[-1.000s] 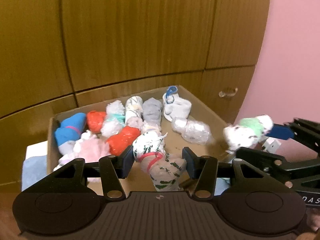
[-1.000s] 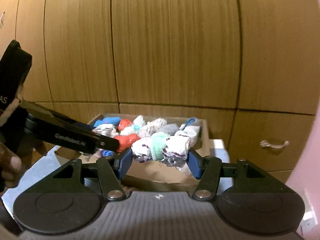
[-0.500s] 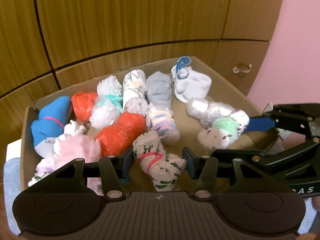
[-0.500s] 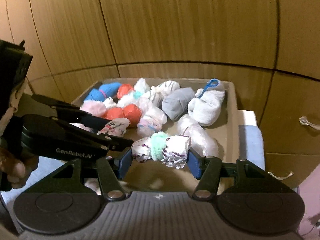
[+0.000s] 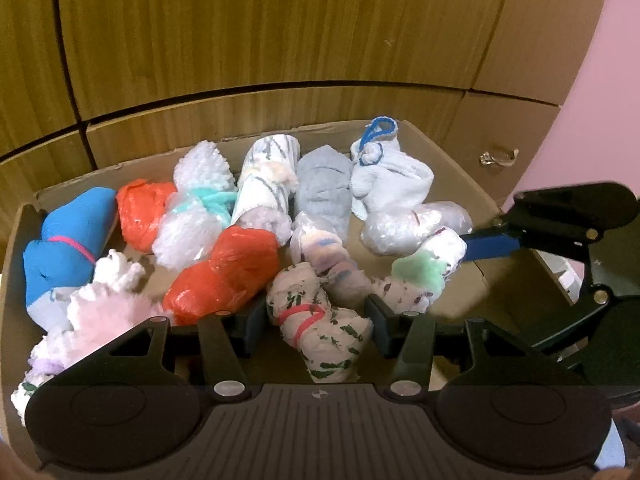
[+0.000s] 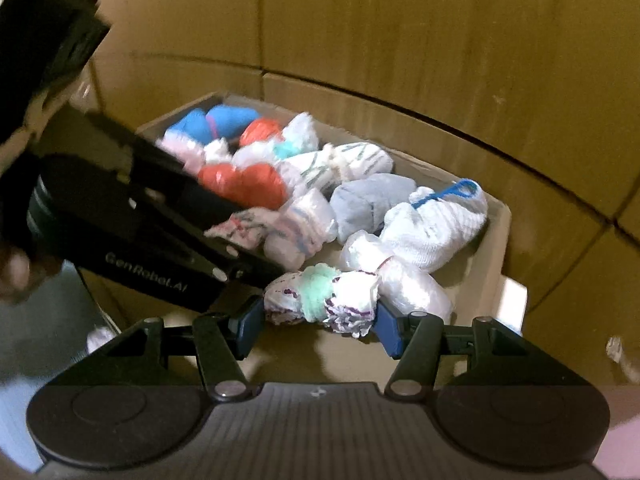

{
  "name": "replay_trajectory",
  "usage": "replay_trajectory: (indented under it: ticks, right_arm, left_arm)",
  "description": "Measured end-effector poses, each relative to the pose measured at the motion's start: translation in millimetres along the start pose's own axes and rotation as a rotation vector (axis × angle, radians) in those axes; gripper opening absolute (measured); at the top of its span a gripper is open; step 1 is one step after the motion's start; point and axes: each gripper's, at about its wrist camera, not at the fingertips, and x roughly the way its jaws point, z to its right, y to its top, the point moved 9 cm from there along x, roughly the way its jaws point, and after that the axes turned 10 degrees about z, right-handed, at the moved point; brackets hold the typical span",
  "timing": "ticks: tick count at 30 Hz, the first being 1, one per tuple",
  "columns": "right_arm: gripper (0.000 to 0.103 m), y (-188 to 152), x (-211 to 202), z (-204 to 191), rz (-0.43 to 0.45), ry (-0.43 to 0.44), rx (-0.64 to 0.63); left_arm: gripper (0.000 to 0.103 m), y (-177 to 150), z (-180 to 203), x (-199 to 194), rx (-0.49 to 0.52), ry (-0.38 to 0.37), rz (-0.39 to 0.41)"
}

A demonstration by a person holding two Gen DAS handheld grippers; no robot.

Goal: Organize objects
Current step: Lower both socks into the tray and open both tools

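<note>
Squeezing a lumpy white sock roll with green marks and a red band (image 5: pixel 320 332), the left gripper (image 5: pixel 316 326) has its dark pads pressed on both sides of it, low over the near part of a brown cardboard box (image 5: pixel 452 152). The right gripper (image 6: pixel 318 326) pinches another soft roll, white with purple spots and a fuzzy mint-green band (image 6: pixel 324 298), between its blue pads (image 6: pixel 250 326), also over the box near the front. Inside the box lie many little bundles, packed close. A smooth blue sock roll with a pink band (image 5: pixel 64 248) sits at the left end. Two crinkly orange plastic bundles (image 5: pixel 224 272) shine beside a fluffy pink one (image 5: pixel 108 316). A gray knit roll (image 5: pixel 324 192) and a white sock with a blue loop (image 5: pixel 384 168) rest near the far wall. Behind the box stand wooden cabinet panels (image 5: pixel 280 40).
</note>
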Motion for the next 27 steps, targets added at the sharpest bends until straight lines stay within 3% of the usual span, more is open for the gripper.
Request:
replay_trajectory:
  ticks: [7,27]
  right_arm:
    - [0.055,-6.2,6.4,3.8,-0.076,0.039,-0.066]
    - [0.061,-6.4,2.4,10.0,-0.088,0.026,-0.064]
  left_arm:
    - [0.060,-1.9,5.7,2.9,0.011,0.023,0.014]
    - [0.078,-2.9,8.3,6.1,-0.022,0.050,0.014]
